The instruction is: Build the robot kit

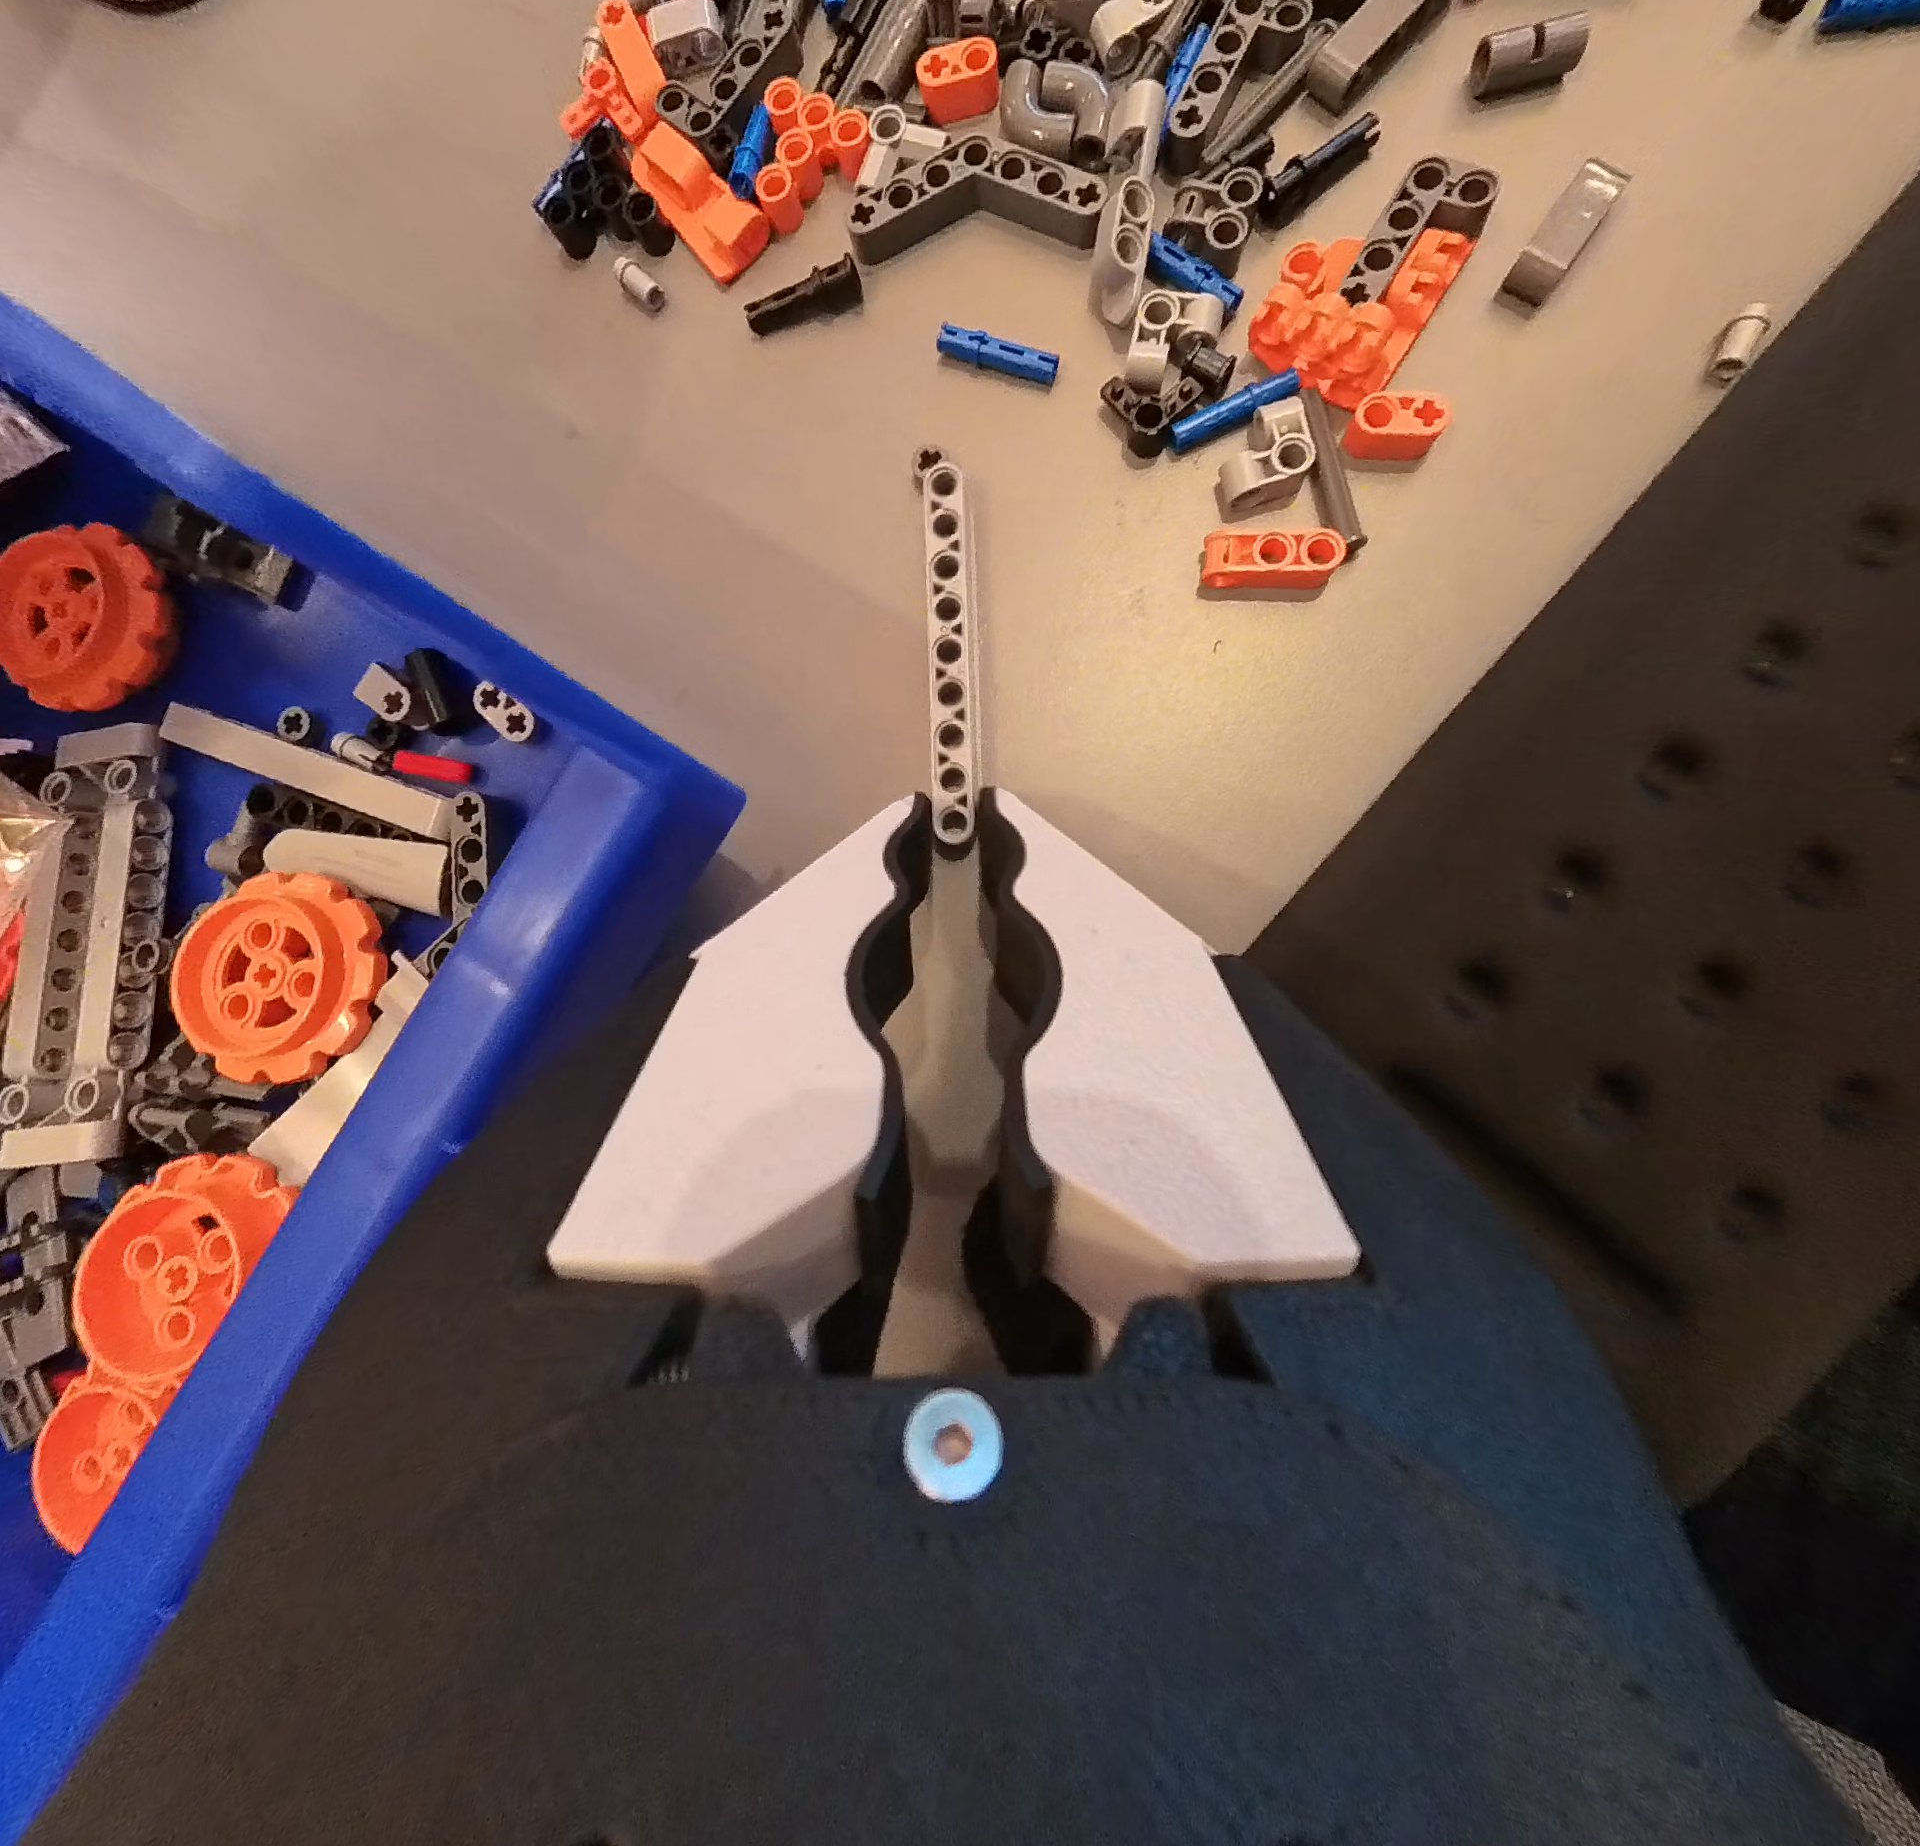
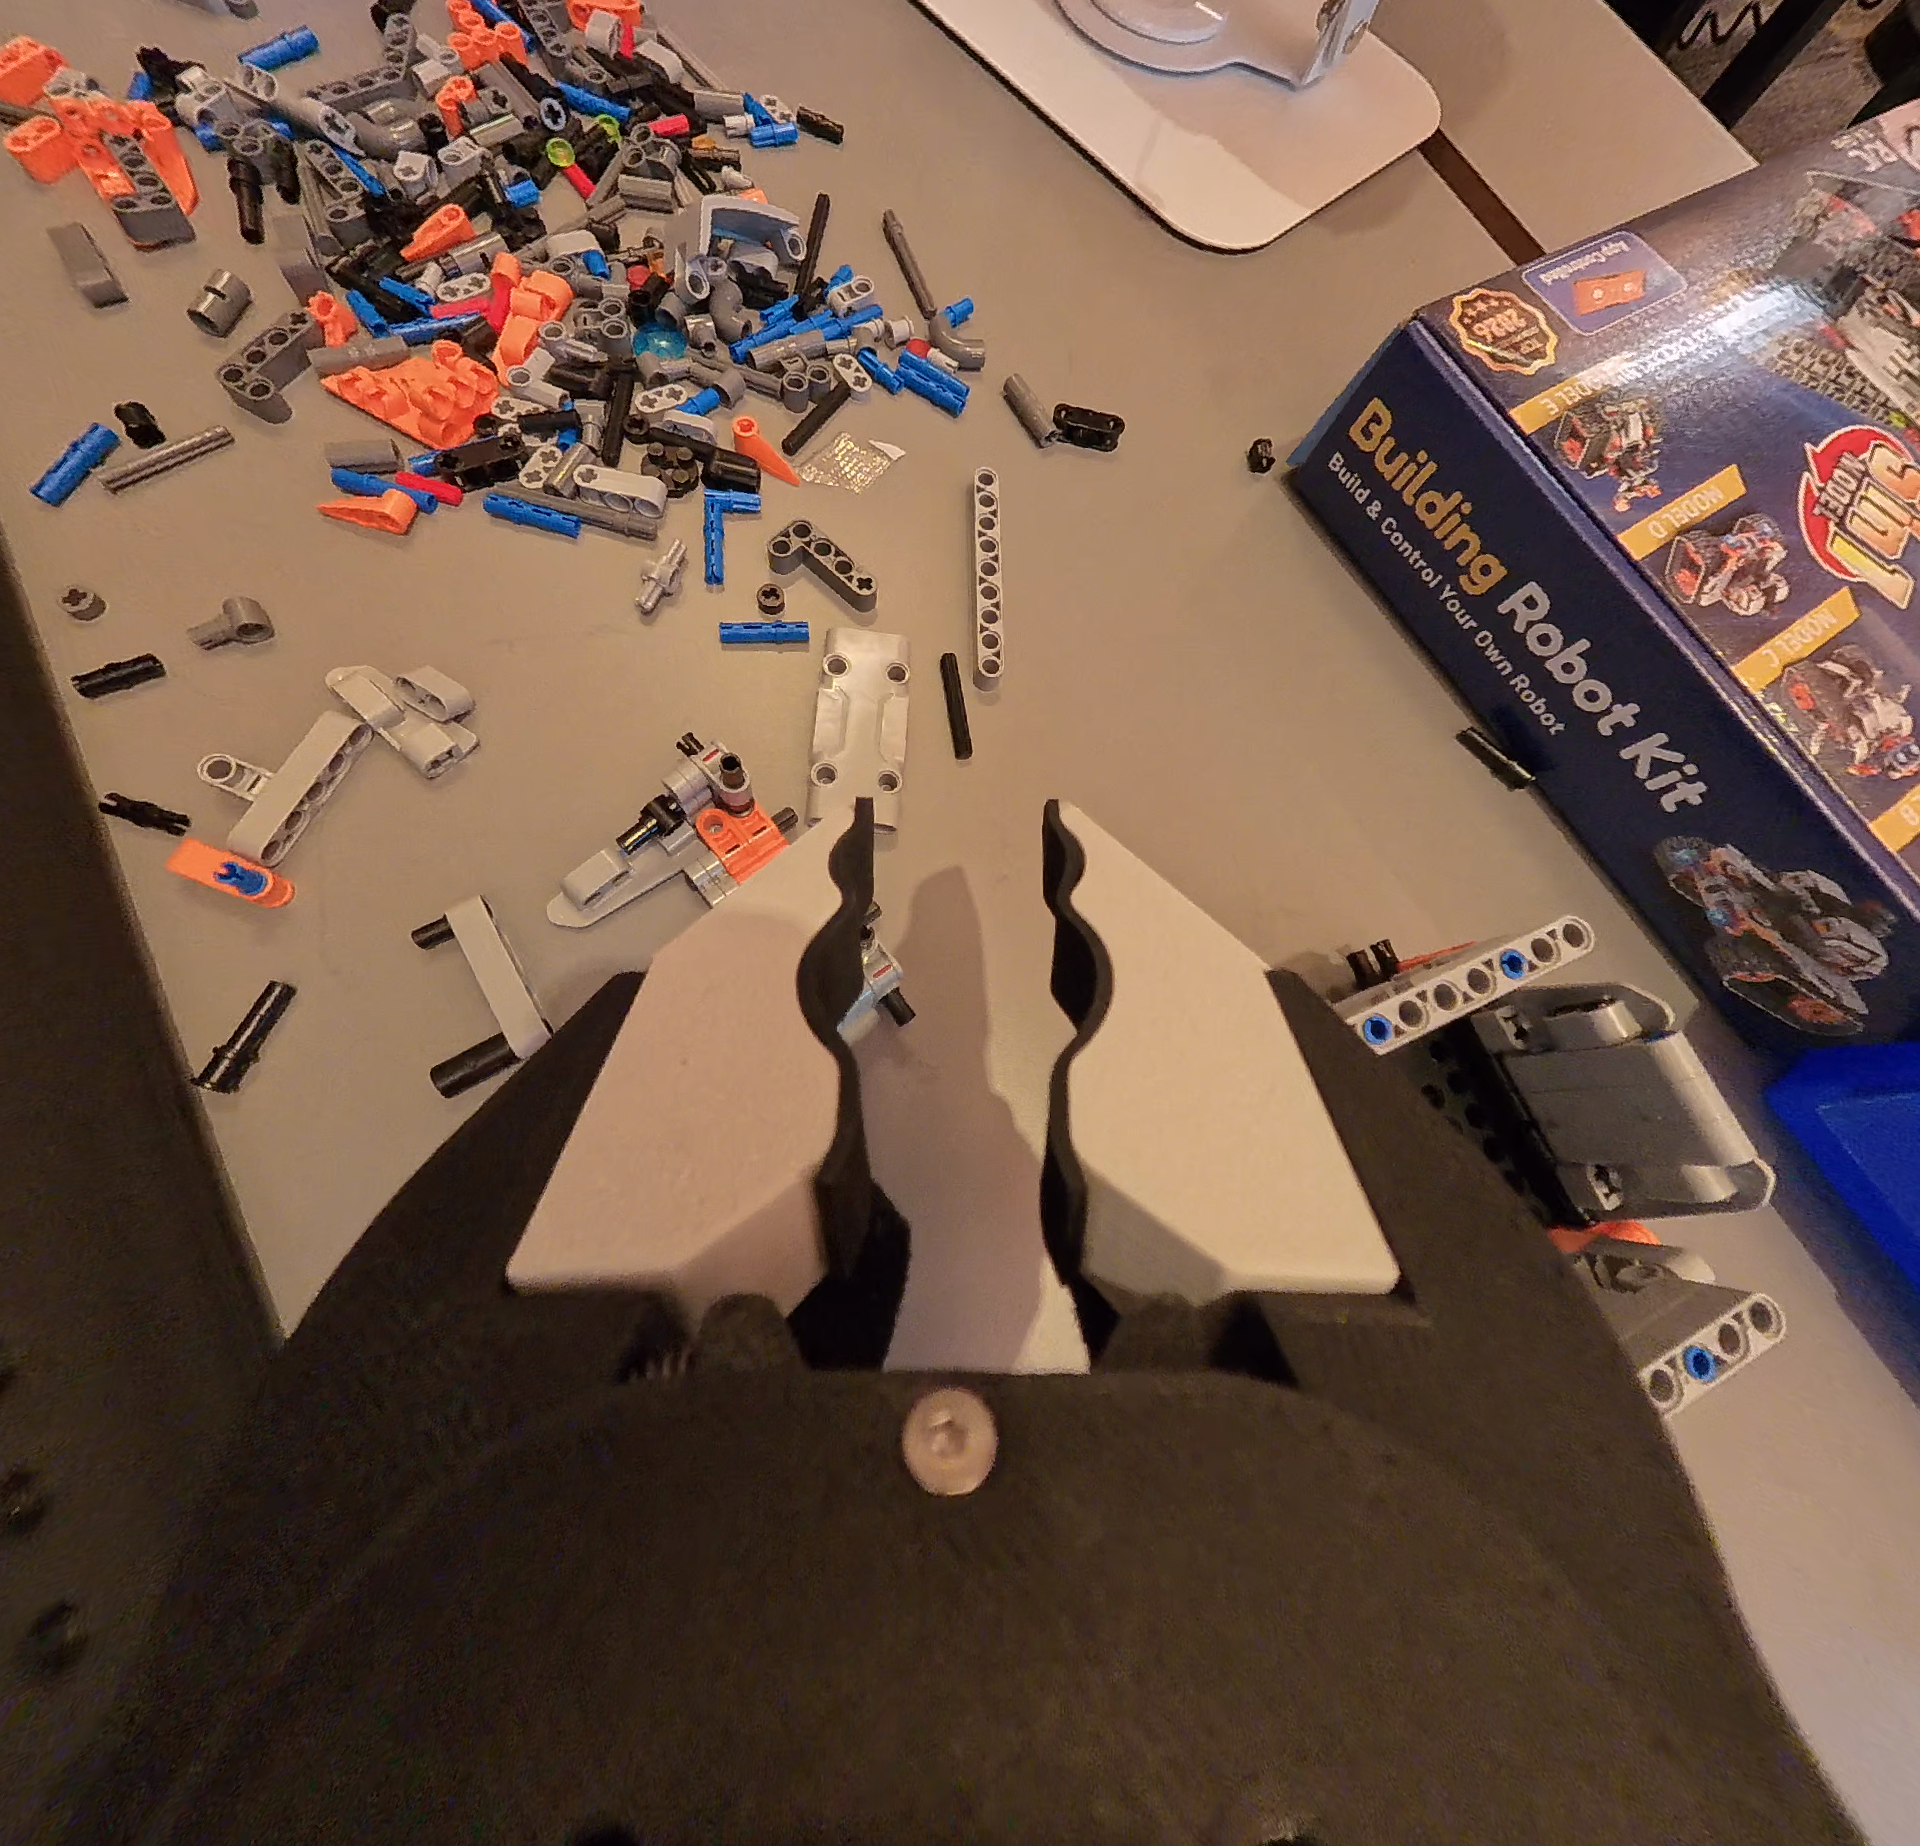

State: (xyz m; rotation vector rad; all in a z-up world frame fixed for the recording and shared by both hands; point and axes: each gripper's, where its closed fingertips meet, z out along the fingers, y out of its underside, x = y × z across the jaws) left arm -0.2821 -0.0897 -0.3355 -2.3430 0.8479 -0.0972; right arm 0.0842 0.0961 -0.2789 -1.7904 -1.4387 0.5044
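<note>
Between the left tongs (image 1: 954, 822), a grey beam (image 1: 950, 643) is pinched (end hidden); right tongs (image 2: 956, 820) gape empty.

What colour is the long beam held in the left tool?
Light grey; the long beam in the left tool shows best in the left wrist view.

Looks like a hobby or lab work desk: grey tabletop (image 2: 1195, 570) strewn with loose construction-kit pieces (image 2: 540, 269), blue plastic bin (image 1: 582, 923) holding wheels and beams, printed kit box (image 2: 1621, 570) at the side, white stand base (image 2: 1174, 61) behind, black perforated panel (image 1: 1662, 861) along the table edge.
</note>
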